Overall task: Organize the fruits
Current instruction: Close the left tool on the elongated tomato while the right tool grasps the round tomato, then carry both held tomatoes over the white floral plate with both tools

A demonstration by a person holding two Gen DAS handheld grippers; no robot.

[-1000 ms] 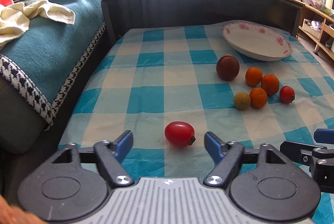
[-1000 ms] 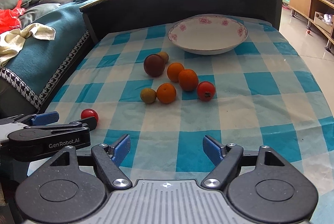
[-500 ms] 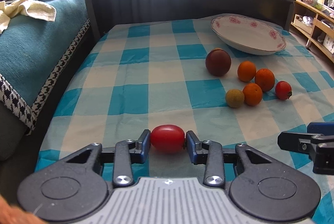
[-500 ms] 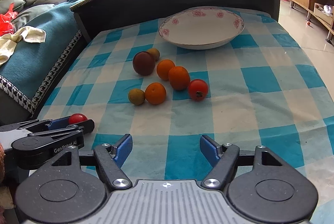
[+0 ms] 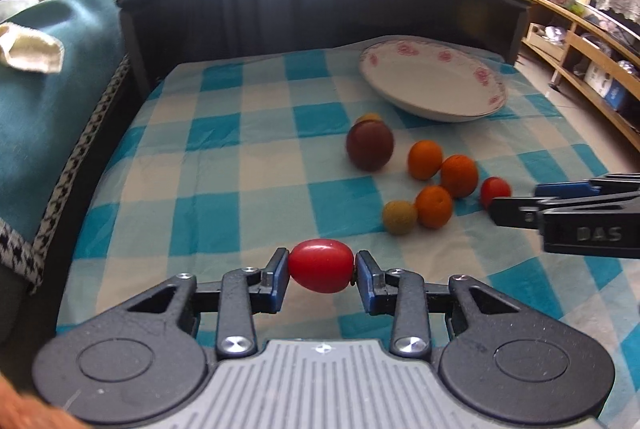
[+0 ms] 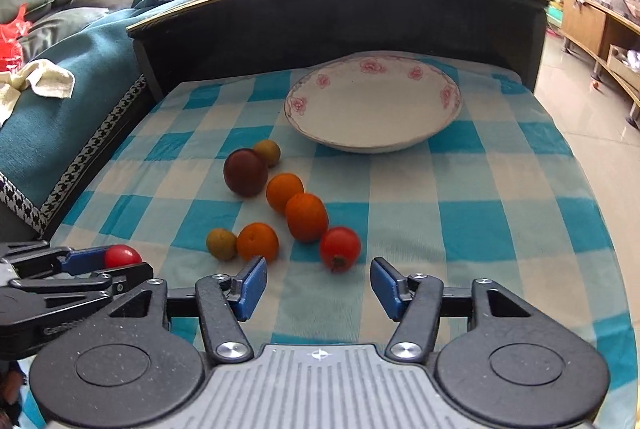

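Both wrist cams sit low and close, angled down the checkered tablecloth [image 5: 248,165] toward the floral plate [image 6: 372,101]; each catches the same fruit cluster.

In the left wrist view a small yellow fruit [image 5: 370,117] sits mostly hidden behind the dark plum [image 5: 369,146] — the right hand-held gripper [image 5: 516,207] is cut off at the edge.

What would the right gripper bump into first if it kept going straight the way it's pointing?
Probably the round red tomato, lying just ahead of the open right gripper and roughly centred between its blue pads. The gripper tilts downward, so it might meet the checked cloth there instead; depth is hard to judge.
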